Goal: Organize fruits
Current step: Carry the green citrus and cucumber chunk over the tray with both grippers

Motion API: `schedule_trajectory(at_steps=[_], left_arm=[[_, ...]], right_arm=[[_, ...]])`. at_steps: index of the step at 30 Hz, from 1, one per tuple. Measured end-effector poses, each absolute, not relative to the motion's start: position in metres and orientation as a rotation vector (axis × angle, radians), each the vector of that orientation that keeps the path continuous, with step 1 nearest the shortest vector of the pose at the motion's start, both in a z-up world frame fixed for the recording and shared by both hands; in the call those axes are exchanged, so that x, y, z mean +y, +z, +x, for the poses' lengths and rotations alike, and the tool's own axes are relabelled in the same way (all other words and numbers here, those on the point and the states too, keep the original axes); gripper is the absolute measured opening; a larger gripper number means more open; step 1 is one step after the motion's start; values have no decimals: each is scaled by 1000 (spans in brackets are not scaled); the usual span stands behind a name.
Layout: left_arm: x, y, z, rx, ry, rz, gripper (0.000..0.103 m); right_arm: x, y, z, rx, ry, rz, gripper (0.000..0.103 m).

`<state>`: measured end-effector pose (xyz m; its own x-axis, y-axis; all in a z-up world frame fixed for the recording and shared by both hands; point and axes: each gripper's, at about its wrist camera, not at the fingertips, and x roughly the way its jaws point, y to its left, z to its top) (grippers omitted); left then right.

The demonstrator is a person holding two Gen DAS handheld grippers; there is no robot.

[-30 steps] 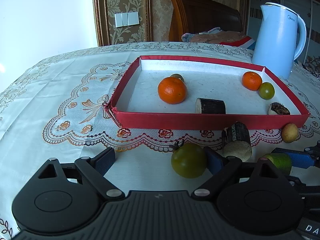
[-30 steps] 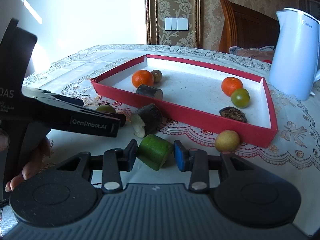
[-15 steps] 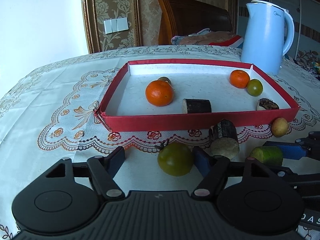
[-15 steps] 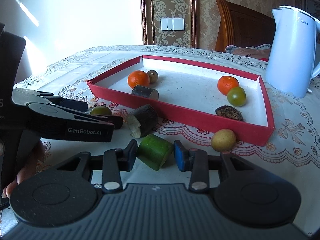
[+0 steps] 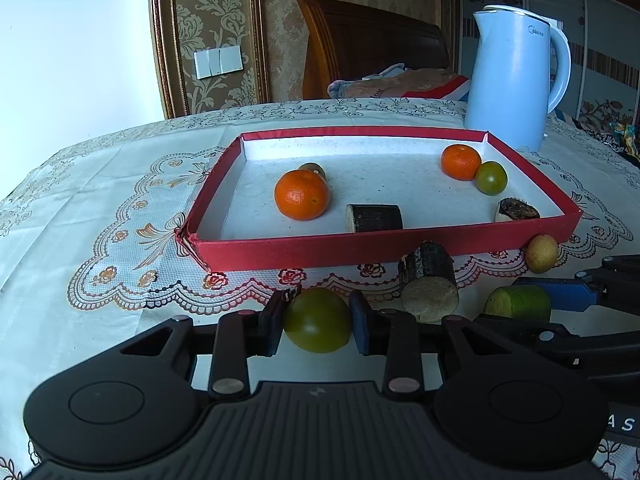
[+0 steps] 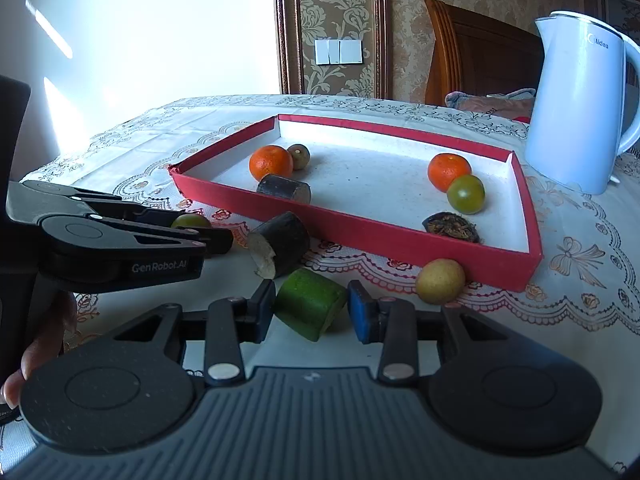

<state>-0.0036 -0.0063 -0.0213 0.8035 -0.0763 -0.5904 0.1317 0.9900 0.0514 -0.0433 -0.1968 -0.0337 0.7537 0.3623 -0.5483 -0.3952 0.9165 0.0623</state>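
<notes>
The left hand-held gripper [image 5: 317,322] has just closed onto the round green tomato [image 5: 317,319]. The right hand-held gripper [image 6: 311,312] clamps the short green cylindrical chunk [image 6: 310,309].

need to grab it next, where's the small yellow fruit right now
The small yellow fruit lies on the tablecloth against the outside of the red tray, at its near right corner, just beyond the green chunk.
</notes>
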Motion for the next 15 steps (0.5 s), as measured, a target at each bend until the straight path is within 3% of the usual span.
schedule_trajectory(at_steps=[15], left_arm=[[-3,-7,-16,518,-125,56,33]], right_arm=[[-201,-28,-48,536,390,-43,37]])
